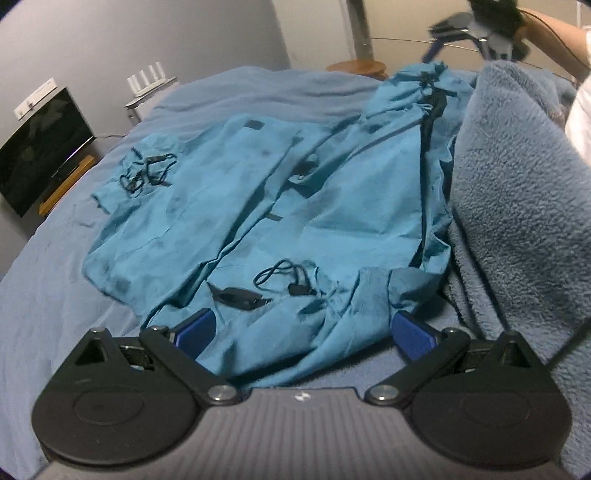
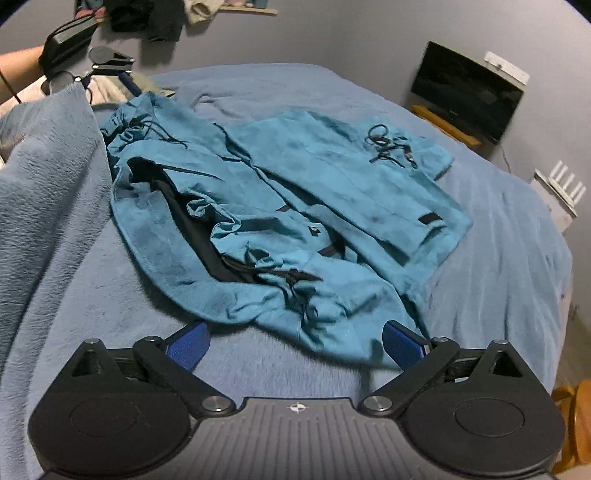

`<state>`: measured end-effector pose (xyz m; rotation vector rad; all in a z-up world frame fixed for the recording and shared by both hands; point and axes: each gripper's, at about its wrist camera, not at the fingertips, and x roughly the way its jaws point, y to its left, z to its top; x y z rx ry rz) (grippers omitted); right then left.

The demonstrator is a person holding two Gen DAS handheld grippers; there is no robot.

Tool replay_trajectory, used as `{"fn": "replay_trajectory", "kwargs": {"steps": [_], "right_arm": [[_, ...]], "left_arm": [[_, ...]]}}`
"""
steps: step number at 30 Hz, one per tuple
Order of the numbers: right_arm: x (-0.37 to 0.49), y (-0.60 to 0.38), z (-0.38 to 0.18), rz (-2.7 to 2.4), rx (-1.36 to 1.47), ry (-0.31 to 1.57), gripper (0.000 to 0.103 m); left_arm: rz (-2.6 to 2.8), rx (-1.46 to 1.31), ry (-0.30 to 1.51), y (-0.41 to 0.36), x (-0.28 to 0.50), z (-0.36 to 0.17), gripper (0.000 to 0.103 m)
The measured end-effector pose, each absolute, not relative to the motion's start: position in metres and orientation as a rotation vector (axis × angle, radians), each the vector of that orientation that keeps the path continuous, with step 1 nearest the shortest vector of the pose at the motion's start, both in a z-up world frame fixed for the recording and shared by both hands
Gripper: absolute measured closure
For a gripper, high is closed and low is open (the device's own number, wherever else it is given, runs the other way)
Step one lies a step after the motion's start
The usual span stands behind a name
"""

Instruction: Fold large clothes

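A large teal jacket point(image 1: 258, 206) with black cords and a black lining lies crumpled on the blue bedspread point(image 1: 55, 280); it also shows in the right wrist view point(image 2: 295, 206). My left gripper point(image 1: 303, 332) is open, its blue pads point(image 1: 195, 332) either side of the jacket's near edge. My right gripper point(image 2: 295, 345) is open and empty, just short of the jacket's near hem. Each gripper shows far off in the other's view: the right one point(image 1: 461, 33) and the left one point(image 2: 107, 70).
A fluffy blue-grey blanket point(image 1: 517, 192) is heaped beside the jacket, also in the right wrist view point(image 2: 40, 177). A dark TV point(image 1: 40, 144) on a wooden stand and a white router point(image 1: 147, 79) sit by the wall. A wooden stool point(image 1: 358, 68) stands beyond the bed.
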<state>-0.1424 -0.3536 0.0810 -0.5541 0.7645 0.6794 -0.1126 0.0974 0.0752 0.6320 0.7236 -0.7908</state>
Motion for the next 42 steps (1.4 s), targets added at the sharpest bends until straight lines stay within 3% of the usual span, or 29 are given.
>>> {"fn": "replay_trajectory", "kwargs": {"steps": [2,5,8,9,10,15,21,24,28,30,32,33,38,41,42], "right_arm": [[-0.135,-0.347,0.078,0.708,-0.582,0.753,0.003],[-0.123,-0.342,0.075,0.75,-0.611,0.747,0.006],[-0.113,-0.344,0.077,0.8,-0.605,0.764,0.023],[-0.109,-0.347,0.078,0.801,-0.6,0.759,0.035],[-0.103,-0.35,0.078,0.803,-0.579,0.766,0.041],[-0.073,-0.367,0.081,0.824,-0.389,0.755,0.053],[-0.024,-0.394,0.09,0.66,-0.123,0.63,0.068],[0.006,-0.398,0.088,0.592,-0.036,0.611,0.082],[0.053,-0.402,0.071,0.506,0.11,0.628,0.082],[0.074,-0.405,0.058,0.492,0.186,0.641,0.074],[0.096,-0.411,0.04,0.514,0.29,0.673,0.058],[0.105,-0.415,0.029,0.52,0.342,0.69,0.05],[0.136,-0.428,-0.025,0.498,0.524,0.763,0.047],[0.139,-0.426,-0.041,0.468,0.51,0.779,0.058],[0.138,-0.421,-0.044,0.452,0.494,0.781,0.073]], "left_arm": [[-0.81,0.645,0.725,0.094,-0.108,0.071,0.002],[-0.863,0.632,0.786,0.094,-0.099,0.065,0.014],[-0.895,0.617,0.821,0.101,-0.091,0.063,0.027],[-0.901,0.589,0.825,0.103,-0.087,0.064,0.043],[-0.897,0.542,0.833,0.106,-0.079,0.065,0.051],[-0.869,0.292,0.817,0.122,-0.044,0.067,0.067],[-0.739,0.055,0.751,0.142,0.008,0.074,0.072],[-0.661,0.006,0.735,0.146,0.037,0.074,0.072],[-0.549,-0.072,0.718,0.153,0.082,0.066,0.072],[-0.546,-0.151,0.749,0.161,0.103,0.057,0.072],[-0.574,-0.26,0.796,0.173,0.123,0.043,0.07],[-0.574,-0.314,0.813,0.178,0.131,0.036,0.063],[-0.525,-0.539,0.865,0.202,0.153,0.002,0.058],[-0.547,-0.579,0.903,0.211,0.155,-0.004,0.058],[-0.569,-0.573,0.922,0.21,0.154,-0.003,0.058]]}}
